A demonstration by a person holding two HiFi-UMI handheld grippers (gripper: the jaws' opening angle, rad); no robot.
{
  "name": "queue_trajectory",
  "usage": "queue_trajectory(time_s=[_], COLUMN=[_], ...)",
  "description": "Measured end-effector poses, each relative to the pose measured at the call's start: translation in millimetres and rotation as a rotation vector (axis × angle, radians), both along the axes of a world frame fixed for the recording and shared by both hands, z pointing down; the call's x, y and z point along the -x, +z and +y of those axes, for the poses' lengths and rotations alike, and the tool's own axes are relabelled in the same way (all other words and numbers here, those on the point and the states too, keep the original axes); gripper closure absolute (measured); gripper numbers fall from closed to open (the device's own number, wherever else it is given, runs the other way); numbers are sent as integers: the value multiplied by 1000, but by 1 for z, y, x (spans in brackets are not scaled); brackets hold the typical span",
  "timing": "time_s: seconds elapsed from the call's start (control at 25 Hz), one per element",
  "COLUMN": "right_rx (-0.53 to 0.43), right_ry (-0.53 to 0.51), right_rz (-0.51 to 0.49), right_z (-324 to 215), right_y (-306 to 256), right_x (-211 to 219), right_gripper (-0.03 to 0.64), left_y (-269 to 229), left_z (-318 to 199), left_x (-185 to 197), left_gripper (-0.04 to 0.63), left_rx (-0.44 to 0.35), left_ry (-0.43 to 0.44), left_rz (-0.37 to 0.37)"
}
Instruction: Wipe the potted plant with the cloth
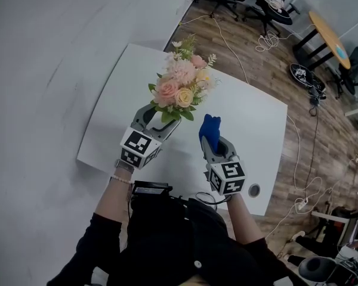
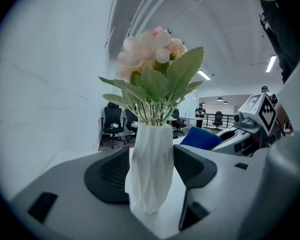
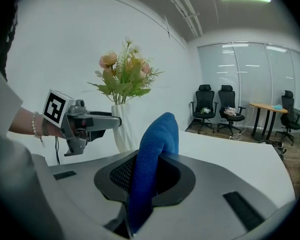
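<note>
The potted plant is a white ribbed vase (image 2: 150,174) of pink and cream flowers (image 1: 180,85) with green leaves, upright over the white table (image 1: 250,118). My left gripper (image 1: 161,119) is shut on the vase, one dark pad pressing each side, as the left gripper view (image 2: 151,169) shows. My right gripper (image 1: 210,139) is shut on a folded blue cloth (image 1: 210,128) that sticks up between its jaws (image 3: 152,176). The cloth (image 3: 155,154) is a little right of the flowers (image 3: 122,69) and apart from them. The vase (image 3: 122,129) and left gripper (image 3: 107,120) show at left.
A white wall runs along the table's left side. A black device (image 1: 150,189) and a cable hole (image 1: 254,190) sit at the near edge. Wood floor with cables (image 1: 298,159), office chairs (image 1: 268,5) and a round wooden table (image 1: 329,34) lie beyond at right.
</note>
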State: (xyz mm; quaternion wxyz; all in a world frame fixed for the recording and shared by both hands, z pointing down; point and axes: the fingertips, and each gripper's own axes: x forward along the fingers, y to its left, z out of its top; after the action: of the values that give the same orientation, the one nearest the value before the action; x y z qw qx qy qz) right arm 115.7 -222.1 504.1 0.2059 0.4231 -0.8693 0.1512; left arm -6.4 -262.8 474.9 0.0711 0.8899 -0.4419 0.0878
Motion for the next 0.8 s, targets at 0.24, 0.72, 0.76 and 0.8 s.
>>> queue_trajectory(time_s=[0.24, 0.72, 0.76, 0.8], right_rx=[-22, -96, -103, -111], right_ry=[-4, -54, -61, -67], right_rz=[2, 0, -1, -1], right_z=[-1, 6, 8, 8], right_y=[-6, -31, -34, -37], right_x=[0, 8, 9, 10], right_gripper=[529, 529, 529, 529], left_y=[0, -25, -28, -31], left_z=[16, 58, 60, 62], left_x=[4, 42, 43, 43], left_gripper=[322, 531, 548, 557], left_rx=[-20, -35, -34, -36], left_ry=[22, -108, -123, -129], left_rz=[-89, -133, -131, -130])
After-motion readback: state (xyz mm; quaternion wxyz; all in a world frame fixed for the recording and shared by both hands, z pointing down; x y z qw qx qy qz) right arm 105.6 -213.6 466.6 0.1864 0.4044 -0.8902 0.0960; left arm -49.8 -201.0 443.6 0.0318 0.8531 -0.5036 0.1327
